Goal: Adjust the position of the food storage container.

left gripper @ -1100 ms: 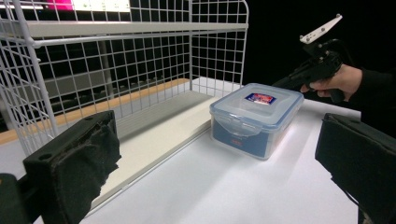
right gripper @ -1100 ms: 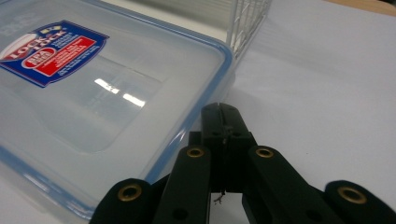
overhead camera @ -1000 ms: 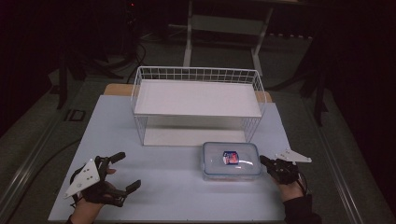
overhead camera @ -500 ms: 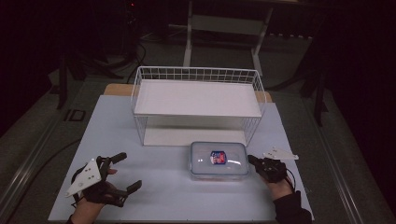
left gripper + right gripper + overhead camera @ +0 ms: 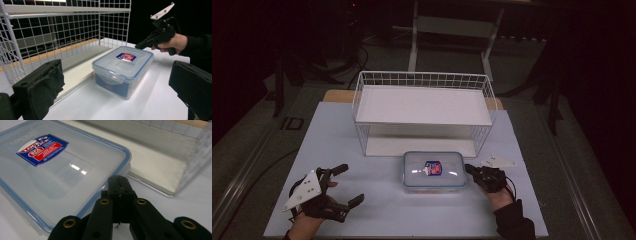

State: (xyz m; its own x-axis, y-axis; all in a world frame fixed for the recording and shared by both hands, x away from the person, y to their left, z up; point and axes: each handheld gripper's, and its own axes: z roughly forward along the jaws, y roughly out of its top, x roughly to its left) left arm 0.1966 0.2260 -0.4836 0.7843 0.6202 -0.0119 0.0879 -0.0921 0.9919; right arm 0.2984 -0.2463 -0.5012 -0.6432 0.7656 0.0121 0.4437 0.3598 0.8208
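A clear plastic food box point(image 5: 434, 171) with a blue-edged lid and a red and blue label lies flat on the white table, in front of the wire rack. My right gripper point(image 5: 469, 170) is shut, and its closed tips rest against the box's right end. The right gripper view has those tips point(image 5: 120, 182) at the lid's blue rim point(image 5: 126, 157). My left gripper point(image 5: 351, 183) stands open at the front left, apart from the box, with nothing between its jaws. From the left gripper view the box point(image 5: 122, 70) sits ahead, with the right gripper point(image 5: 140, 46) at its far end.
A white wire rack point(image 5: 422, 100) with a flat upper shelf stands behind the box; a white board lies under it. The white table top point(image 5: 377, 215) spreads to the front and left. Dark floor and stands surround the table.
The box has slid leftward along the rack's front, with the shut right gripper following at its right end. The left gripper has stayed where it was.
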